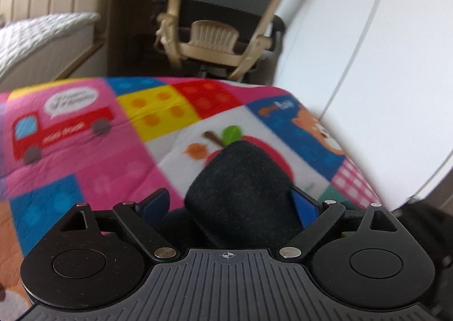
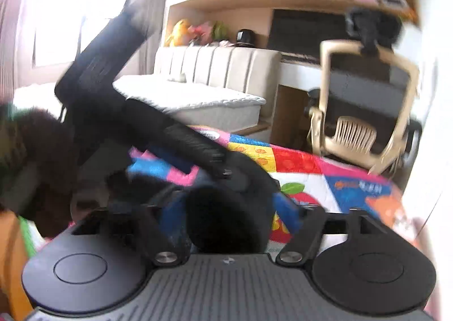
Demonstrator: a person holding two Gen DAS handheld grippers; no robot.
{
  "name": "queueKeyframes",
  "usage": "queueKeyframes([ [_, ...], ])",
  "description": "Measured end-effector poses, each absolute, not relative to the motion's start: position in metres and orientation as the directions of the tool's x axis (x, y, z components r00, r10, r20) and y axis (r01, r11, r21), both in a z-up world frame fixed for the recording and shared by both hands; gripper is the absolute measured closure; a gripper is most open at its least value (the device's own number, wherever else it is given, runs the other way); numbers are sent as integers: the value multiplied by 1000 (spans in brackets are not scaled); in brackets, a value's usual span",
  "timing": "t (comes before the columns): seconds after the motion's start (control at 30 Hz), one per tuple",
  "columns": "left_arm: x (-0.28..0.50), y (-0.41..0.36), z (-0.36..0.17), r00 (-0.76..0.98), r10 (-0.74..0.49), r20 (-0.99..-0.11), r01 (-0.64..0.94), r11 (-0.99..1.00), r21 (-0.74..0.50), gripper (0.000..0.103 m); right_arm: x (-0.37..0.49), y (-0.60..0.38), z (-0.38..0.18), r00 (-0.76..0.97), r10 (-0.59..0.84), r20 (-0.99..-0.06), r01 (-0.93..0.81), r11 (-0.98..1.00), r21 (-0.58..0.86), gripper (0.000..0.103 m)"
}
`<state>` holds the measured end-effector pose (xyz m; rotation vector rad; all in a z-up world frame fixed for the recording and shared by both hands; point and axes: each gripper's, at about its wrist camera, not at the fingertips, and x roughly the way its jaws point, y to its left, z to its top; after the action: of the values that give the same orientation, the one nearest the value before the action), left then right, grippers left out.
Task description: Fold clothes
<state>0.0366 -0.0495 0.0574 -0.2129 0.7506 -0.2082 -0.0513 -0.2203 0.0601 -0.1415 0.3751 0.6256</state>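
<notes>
Dark garment (image 1: pixel 240 193) bunched between both claws over the patchwork quilt (image 1: pixel 85 145), neither grip sure.
Left claw (image 1: pixel 232 202): jaws wide, blue pads flank the cloth, no visible pinch, so I judge it loose. Right claw (image 2: pixel 226 207): jaws spread around a dark wad; blur hides whether the pads bite, cannot tell. Risk: cloth slides out and the fold collapses. The left unit crosses the right view at 10 o'clock, so the tools could clash. Office chair (image 1: pixel 226 23) at 12 o'clock, well apart.
</notes>
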Motion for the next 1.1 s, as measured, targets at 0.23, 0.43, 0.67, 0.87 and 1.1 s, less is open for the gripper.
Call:
queueKeyframes([
  [0.23, 34, -24, 48, 705, -279, -652, 65, 941, -332, 6, 9, -266, 29, 601, 685, -411, -436, 713, 550, 16],
  [0.43, 38, -13, 42, 690, -275, -670, 25, 934, -357, 6, 21, -252, -4, 509, 778, -368, -328, 571, 752, 25],
  [0.67, 45, -31, 42, 675, -273, -685, 37, 940, -338, 6, 9, -253, 17, 585, 693, -422, -403, 699, 590, 52],
  [0.87, 59, -64, 50, 672, -355, -650, 123, 919, -375, 7, -8, -272, 44, 702, 549, -454, -435, 835, 337, 52],
  [1.1, 45, -67, 75, 708, -355, -610, 173, 925, -338, 7, -57, -219, 44, 756, 455, -470, -584, 793, -172, 51],
])
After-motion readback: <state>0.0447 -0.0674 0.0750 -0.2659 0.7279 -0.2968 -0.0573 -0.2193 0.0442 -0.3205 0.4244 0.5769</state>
